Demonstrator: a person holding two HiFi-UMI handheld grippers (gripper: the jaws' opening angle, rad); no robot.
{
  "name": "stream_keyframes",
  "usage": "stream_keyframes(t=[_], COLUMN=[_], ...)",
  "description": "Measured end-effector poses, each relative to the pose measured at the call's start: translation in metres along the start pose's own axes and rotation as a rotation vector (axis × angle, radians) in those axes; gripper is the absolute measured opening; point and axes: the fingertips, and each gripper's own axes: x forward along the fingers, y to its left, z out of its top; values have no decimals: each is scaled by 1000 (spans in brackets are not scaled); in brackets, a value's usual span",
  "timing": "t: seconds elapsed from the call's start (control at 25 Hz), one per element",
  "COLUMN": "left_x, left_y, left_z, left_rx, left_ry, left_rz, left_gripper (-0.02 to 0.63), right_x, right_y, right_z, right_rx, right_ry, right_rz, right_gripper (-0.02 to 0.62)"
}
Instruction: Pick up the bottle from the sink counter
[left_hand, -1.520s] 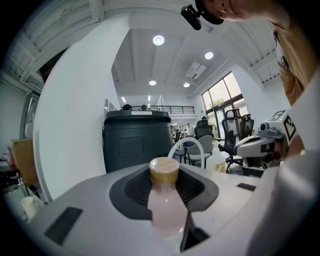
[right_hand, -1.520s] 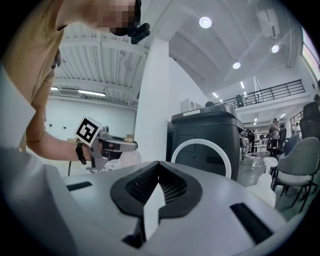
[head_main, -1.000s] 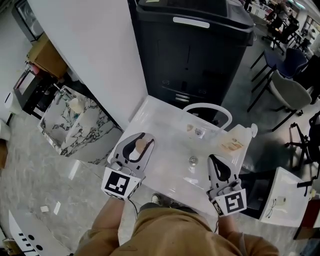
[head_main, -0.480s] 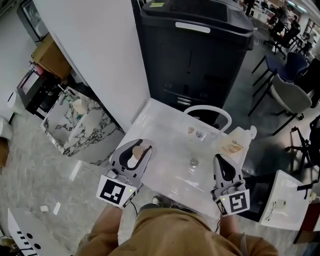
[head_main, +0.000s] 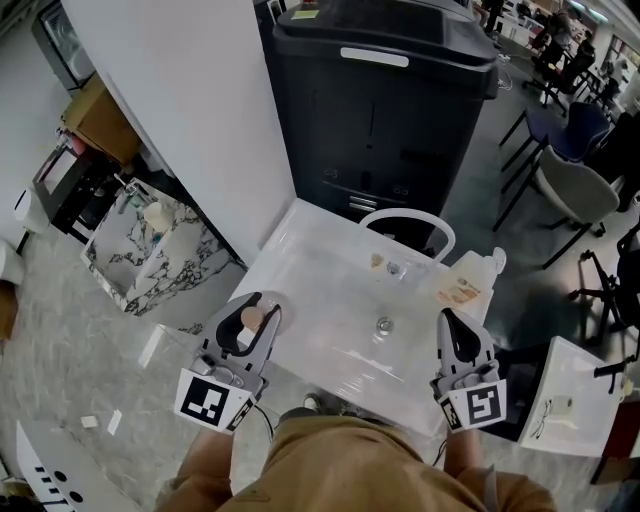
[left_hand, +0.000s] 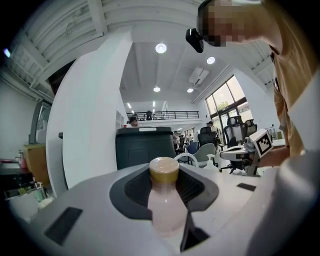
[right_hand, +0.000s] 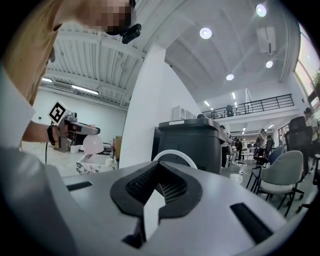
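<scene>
A small bottle (head_main: 249, 320) of pale pink liquid with a tan cap is held off the white sink counter (head_main: 320, 275), at its near left corner. My left gripper (head_main: 258, 308) is shut on it. In the left gripper view the bottle (left_hand: 165, 205) stands upright between the dark pads, cap on top. My right gripper (head_main: 452, 318) hangs over the counter's near right edge, shut with nothing in it. The right gripper view shows its pads (right_hand: 172, 187) together and the bottle (right_hand: 93, 143) far off to the left.
A white arched faucet (head_main: 409, 217) and a drain (head_main: 385, 324) belong to the sink. A soap dispenser (head_main: 468, 283) stands at the counter's right end. A tall black bin (head_main: 390, 110) stands behind, a white pillar (head_main: 190, 110) to the left, chairs (head_main: 575, 170) to the right.
My left gripper has drawn back toward the person and leftward with the bottle, from over the counter to beyond its near left corner. The right gripper has pulled back a little.
</scene>
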Motion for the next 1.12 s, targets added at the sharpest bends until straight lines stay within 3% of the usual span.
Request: stream_keyframes(t=[1.12], left_x=[-48], left_y=[7], left_z=[22], left_rx=[-33], left_ry=[-14], left_rz=[58], left_gripper=[124], right_x=[-22], right_y=[-26], right_z=[5], right_rx=[-23], right_ry=[3], right_rz=[-84], right_gripper=[5])
